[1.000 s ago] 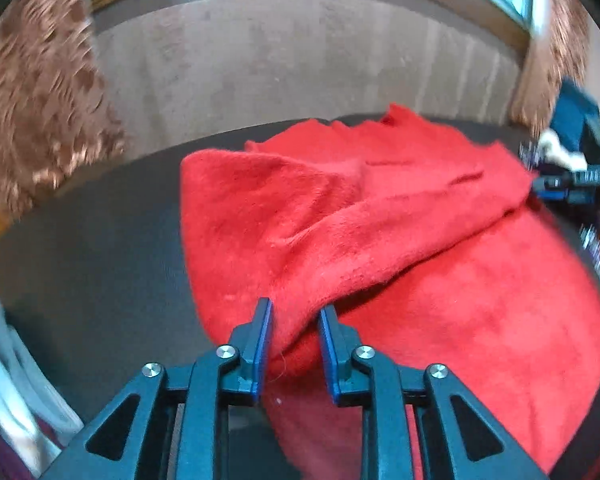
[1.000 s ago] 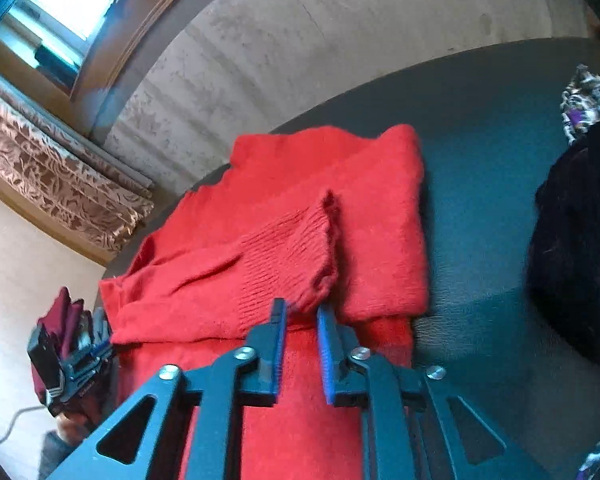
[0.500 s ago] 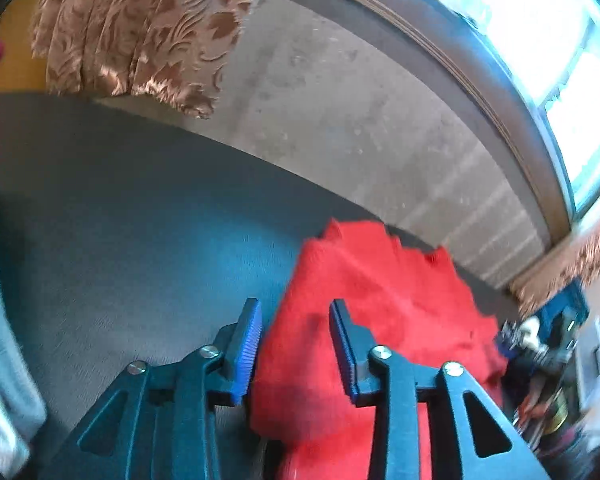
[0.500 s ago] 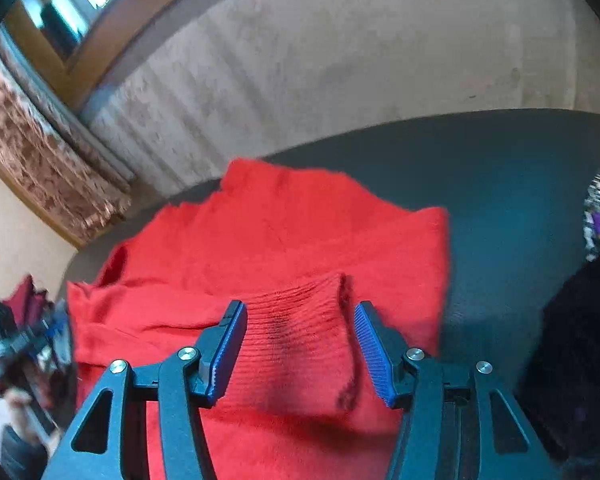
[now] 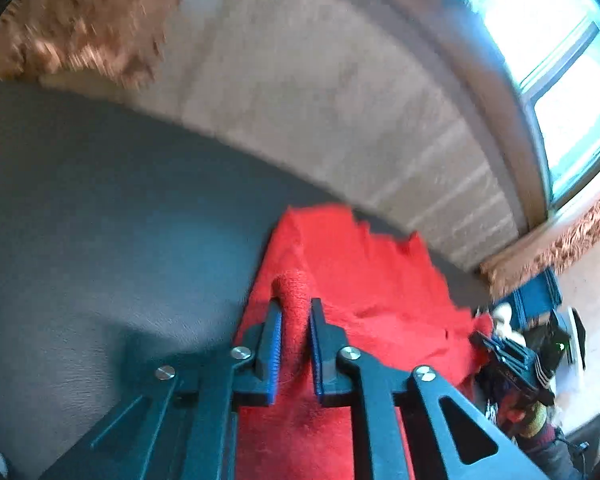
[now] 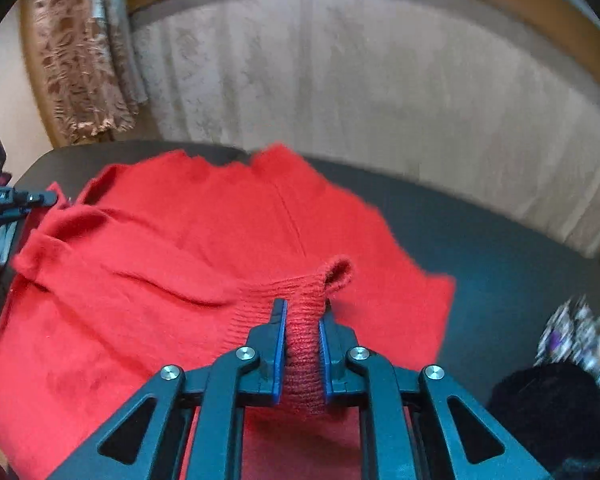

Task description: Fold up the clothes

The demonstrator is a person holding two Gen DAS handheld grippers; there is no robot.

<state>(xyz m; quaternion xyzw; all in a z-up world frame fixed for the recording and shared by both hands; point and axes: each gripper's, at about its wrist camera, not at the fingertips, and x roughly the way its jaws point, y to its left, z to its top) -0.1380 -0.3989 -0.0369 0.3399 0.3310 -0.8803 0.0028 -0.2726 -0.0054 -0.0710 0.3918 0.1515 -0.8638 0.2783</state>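
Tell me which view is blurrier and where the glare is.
Left wrist view: blurrier, curtain and wall smeared by motion, window blown out white at upper right. Right wrist view: sharper on the red sweater, edges softly smeared, no glare; both bend straight lines, fisheye.

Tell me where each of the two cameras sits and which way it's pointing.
Left wrist: rides the left gripper, looking down along its fingers at the red sweater edge pinched between them; dark table, wall and window beyond.
Right wrist: rides the right gripper, looking down at the ribbed cuff it clamps; the left gripper shows at the left edge.
Shared: sweater, table, wall, curtain.
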